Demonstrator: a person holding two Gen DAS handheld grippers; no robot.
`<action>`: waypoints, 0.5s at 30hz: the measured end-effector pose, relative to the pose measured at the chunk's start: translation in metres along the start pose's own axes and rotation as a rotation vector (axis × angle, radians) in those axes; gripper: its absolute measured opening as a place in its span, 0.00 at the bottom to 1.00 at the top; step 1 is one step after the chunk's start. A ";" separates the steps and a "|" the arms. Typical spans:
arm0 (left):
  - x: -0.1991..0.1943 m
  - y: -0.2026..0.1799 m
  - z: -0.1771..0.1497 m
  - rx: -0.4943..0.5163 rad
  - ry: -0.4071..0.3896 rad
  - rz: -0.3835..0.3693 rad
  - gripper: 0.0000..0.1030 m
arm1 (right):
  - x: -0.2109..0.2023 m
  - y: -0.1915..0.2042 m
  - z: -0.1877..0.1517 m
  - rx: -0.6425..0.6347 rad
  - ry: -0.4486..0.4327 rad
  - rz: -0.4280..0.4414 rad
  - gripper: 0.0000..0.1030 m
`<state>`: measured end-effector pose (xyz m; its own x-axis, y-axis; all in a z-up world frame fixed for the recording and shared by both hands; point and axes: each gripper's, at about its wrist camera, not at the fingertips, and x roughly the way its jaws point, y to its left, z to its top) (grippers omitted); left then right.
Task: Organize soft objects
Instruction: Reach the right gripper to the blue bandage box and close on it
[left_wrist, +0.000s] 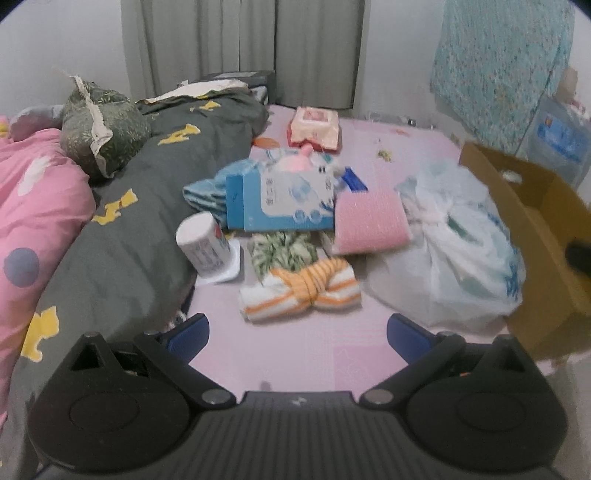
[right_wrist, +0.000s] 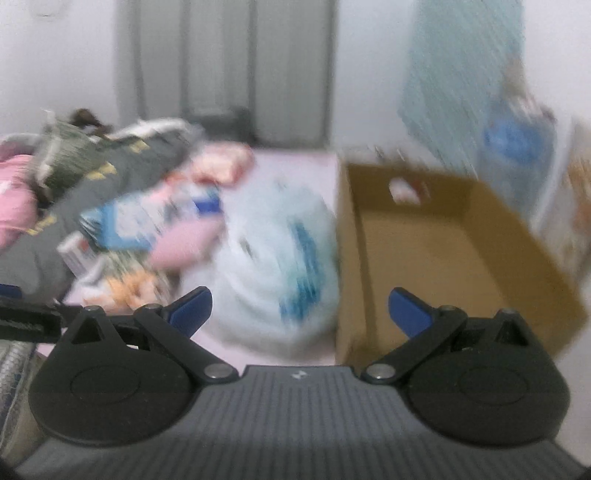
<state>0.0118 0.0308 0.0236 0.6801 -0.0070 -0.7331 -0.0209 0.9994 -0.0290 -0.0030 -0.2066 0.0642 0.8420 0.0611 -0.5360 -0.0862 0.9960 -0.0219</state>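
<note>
On the pink bed sheet (left_wrist: 295, 354) lies a pile of soft things: an orange-and-white striped knotted cloth (left_wrist: 301, 293), a green patterned cloth (left_wrist: 282, 251), a pink folded towel (left_wrist: 369, 221), a blue tissue pack (left_wrist: 280, 201) and a white plastic bag (left_wrist: 461, 251). My left gripper (left_wrist: 298, 339) hangs open just in front of the striped cloth, holding nothing. My right gripper (right_wrist: 300, 314) is open too, between the white bag (right_wrist: 273, 254) and the open cardboard box (right_wrist: 443, 251). The right wrist view is blurred.
A dark grey duvet (left_wrist: 140, 206) and a pink quilt (left_wrist: 33, 206) fill the left side. A white cup (left_wrist: 203, 243) lies tipped beside the duvet. A pink wipes pack (left_wrist: 314, 127) sits farther back. The cardboard box (left_wrist: 535, 240) stands at the right; grey curtains (left_wrist: 243, 48) hang behind.
</note>
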 end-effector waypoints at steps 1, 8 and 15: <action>-0.001 0.005 0.003 -0.016 -0.016 -0.009 1.00 | -0.001 0.000 0.012 -0.023 -0.027 0.043 0.99; 0.016 0.022 0.018 -0.106 -0.076 -0.039 1.00 | 0.034 0.022 0.087 -0.230 -0.051 0.399 0.99; 0.047 0.034 0.027 -0.183 -0.174 -0.098 0.87 | 0.105 0.092 0.123 -0.527 -0.042 0.551 0.98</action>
<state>0.0630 0.0654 0.0061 0.8007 -0.0815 -0.5935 -0.0701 0.9711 -0.2280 0.1430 -0.1010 0.1099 0.6226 0.5532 -0.5535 -0.7334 0.6593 -0.1661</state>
